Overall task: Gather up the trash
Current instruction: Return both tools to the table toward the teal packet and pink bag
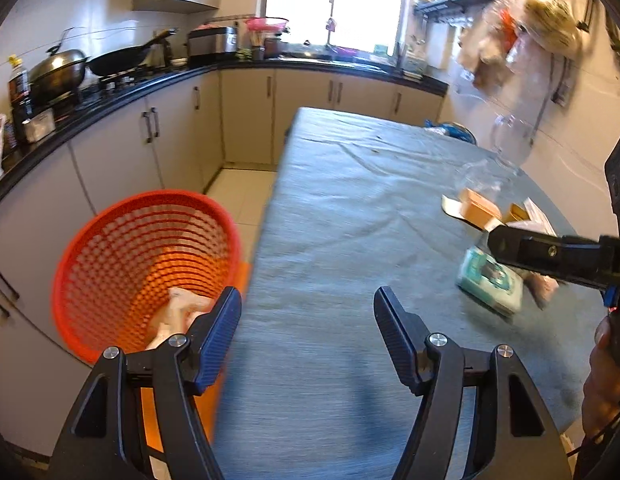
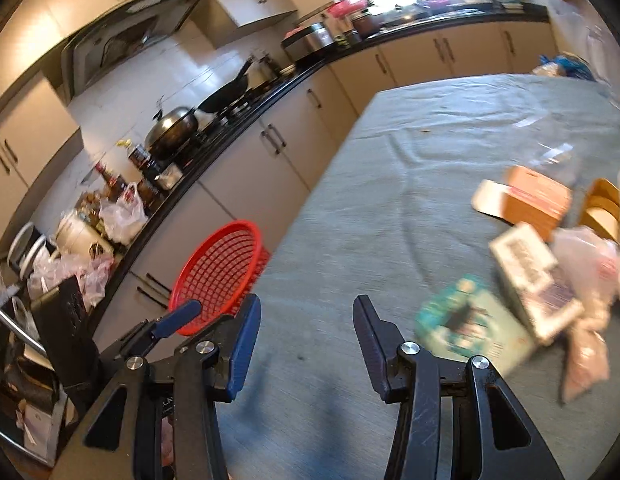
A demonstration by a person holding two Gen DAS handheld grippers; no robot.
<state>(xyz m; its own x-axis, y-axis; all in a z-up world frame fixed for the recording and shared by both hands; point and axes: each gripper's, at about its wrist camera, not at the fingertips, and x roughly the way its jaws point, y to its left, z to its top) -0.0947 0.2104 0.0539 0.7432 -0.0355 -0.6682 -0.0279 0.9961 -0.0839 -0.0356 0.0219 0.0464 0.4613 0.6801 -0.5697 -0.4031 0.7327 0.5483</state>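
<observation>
Over the grey tabletop (image 1: 330, 208) the left tool (image 1: 308, 308) hung with its jaws spread and nothing between them, the tips out past the near left edge. Just beside that edge stood the red basket (image 1: 146, 264), a pale crumpled scrap (image 1: 178, 312) lying at its bottom. The right tool (image 2: 306, 316) was spread and empty too, pointing down the cloth. To its right the trash sat bunched together: a green packet (image 2: 466, 324), a white box (image 2: 530, 276), an orange carton (image 2: 538, 196) and pinkish plastic bags (image 2: 590, 280). All of it was smeared by blur.
</observation>
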